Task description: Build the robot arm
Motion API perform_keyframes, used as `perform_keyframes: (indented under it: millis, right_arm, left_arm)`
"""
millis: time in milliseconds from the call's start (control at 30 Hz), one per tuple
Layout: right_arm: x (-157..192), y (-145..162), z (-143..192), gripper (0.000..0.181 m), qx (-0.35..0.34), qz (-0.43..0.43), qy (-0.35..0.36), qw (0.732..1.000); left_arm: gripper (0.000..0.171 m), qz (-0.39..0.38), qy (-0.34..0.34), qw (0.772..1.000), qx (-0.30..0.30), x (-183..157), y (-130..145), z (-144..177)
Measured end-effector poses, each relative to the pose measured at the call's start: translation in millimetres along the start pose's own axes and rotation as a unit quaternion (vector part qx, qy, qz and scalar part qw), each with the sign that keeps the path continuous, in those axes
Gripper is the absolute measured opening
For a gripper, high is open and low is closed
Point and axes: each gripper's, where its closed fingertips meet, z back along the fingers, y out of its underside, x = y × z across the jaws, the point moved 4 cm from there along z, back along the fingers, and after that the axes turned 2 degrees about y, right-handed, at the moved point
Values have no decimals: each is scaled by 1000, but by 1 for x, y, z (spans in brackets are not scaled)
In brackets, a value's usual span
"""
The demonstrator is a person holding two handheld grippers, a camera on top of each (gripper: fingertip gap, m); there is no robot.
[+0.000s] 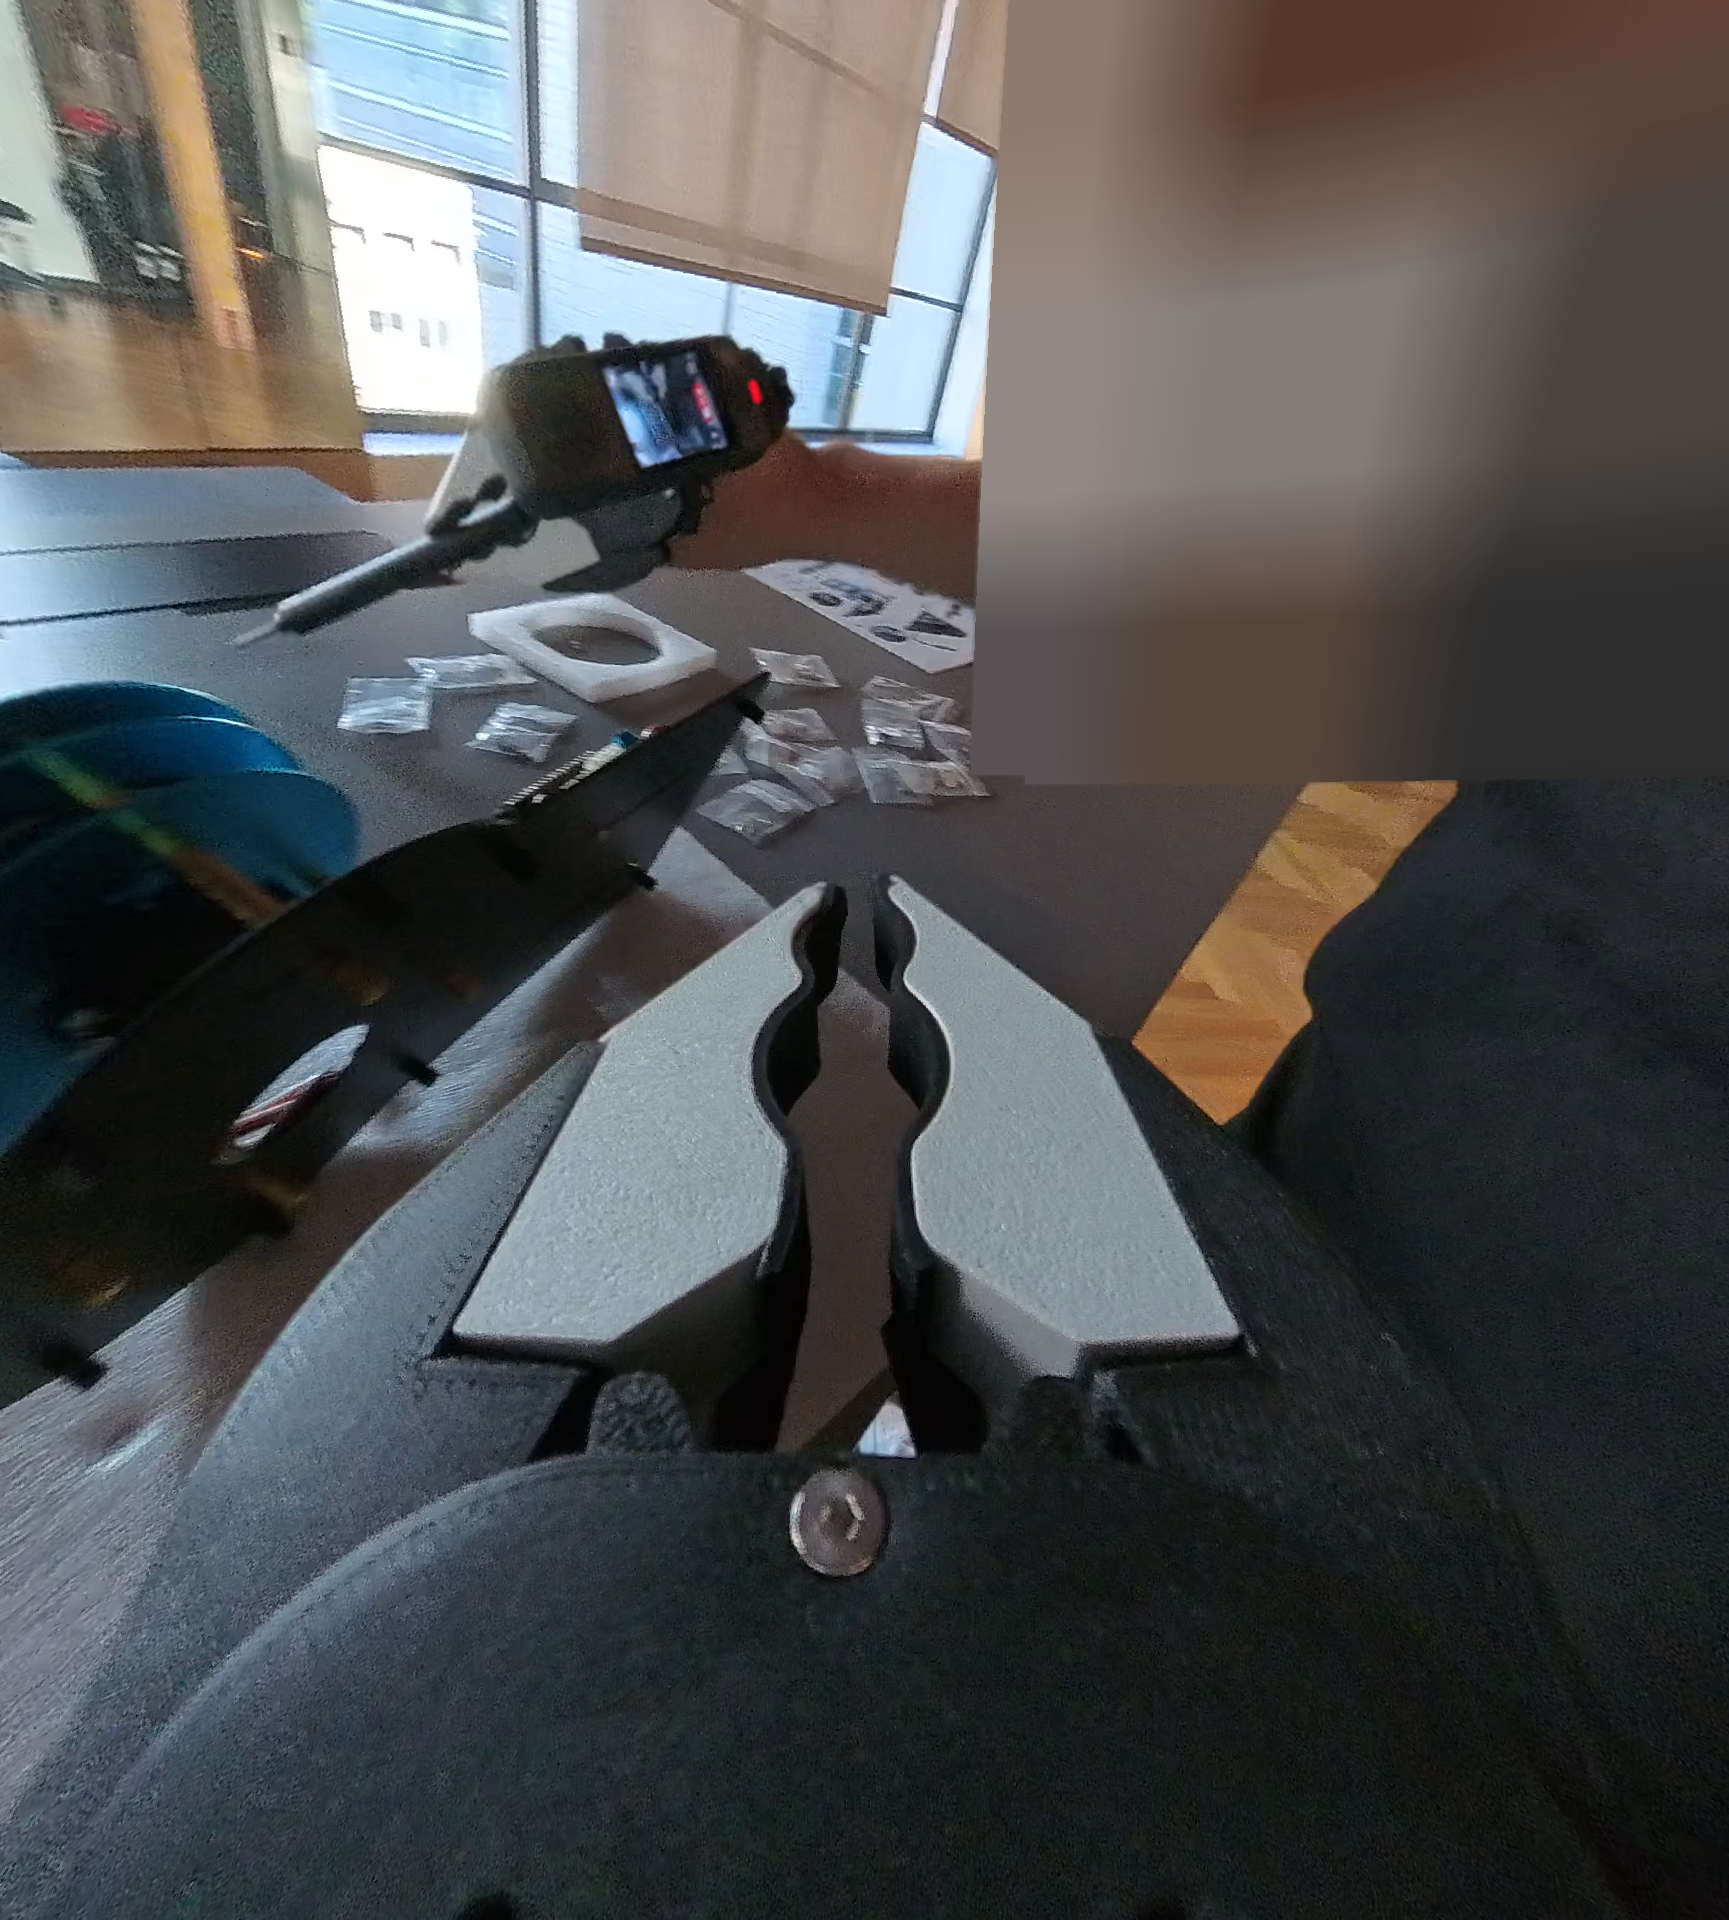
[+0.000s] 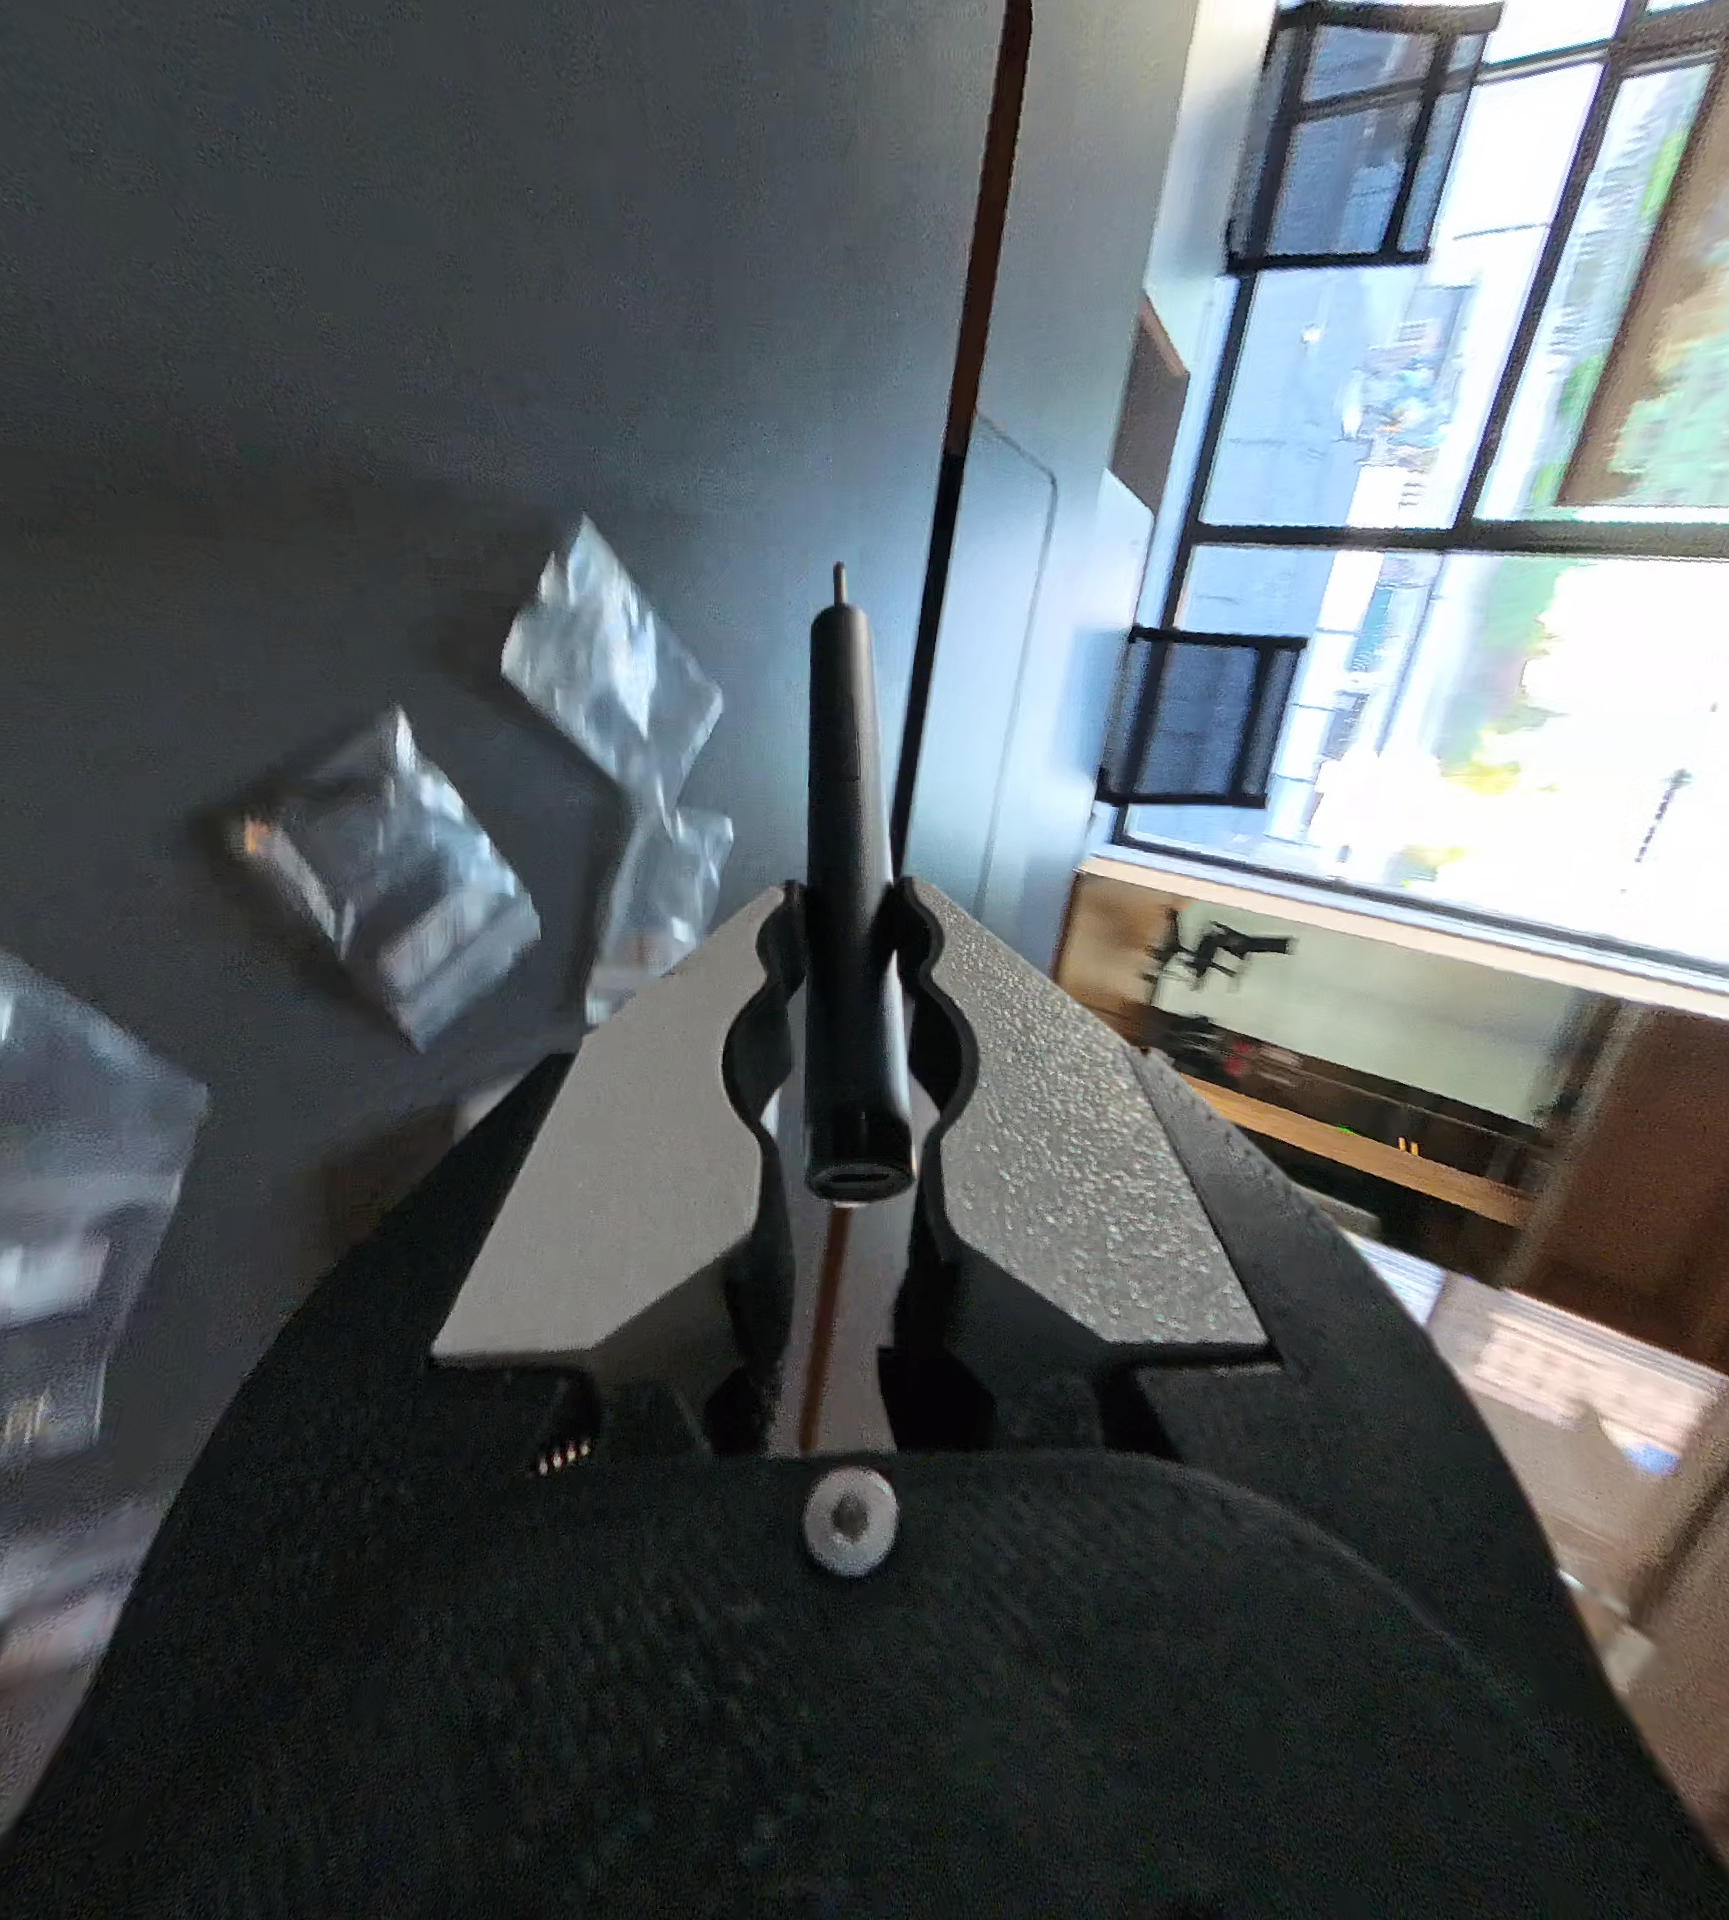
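My left gripper [image 1: 858, 899] hovers low over the dark table [image 1: 995, 883], its grey fingers closed together with nothing between them. Just to its left is a black flat panel [image 1: 320, 997] fixed to a blue spool-like part [image 1: 112, 790]. My right gripper [image 2: 847, 894] is shut on a black pen-shaped screwdriver [image 2: 842, 727], whose thin bit points forward over the table. In the left wrist view the right gripper [image 1: 486, 520] is held in the air at the far side, with the screwdriver [image 1: 372, 582] pointing left and down.
Several small clear plastic bags of parts [image 1: 839, 758] lie scattered on the table, also in the right wrist view [image 2: 392, 873]. Among them are a white foam frame [image 1: 590, 644] and a printed sheet [image 1: 891, 613]. A person in dark clothes [image 1: 1566, 1247] sits at the right. Wooden floor [image 1: 1286, 914] shows past the table edge. The gap from one gripper's tips to the other's is roughly 40 centimetres.
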Motion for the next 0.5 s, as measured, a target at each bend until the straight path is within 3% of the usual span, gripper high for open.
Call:
perform_keyframes:
  millis: [267,400,500]
  right_arm:
    - [23,69,155,15,20,4,79,997]
    - [68,79,232,15,-13,17,75,997]
    - [115,74,267,15,-62,-14,33,997]
  left_arm:
    - [5,11,87,996,9,-58,16,-62]
    - [5,40,109,993,2,-96,37,-98]
    - [4,70,115,991,-14,-125,51,-123]
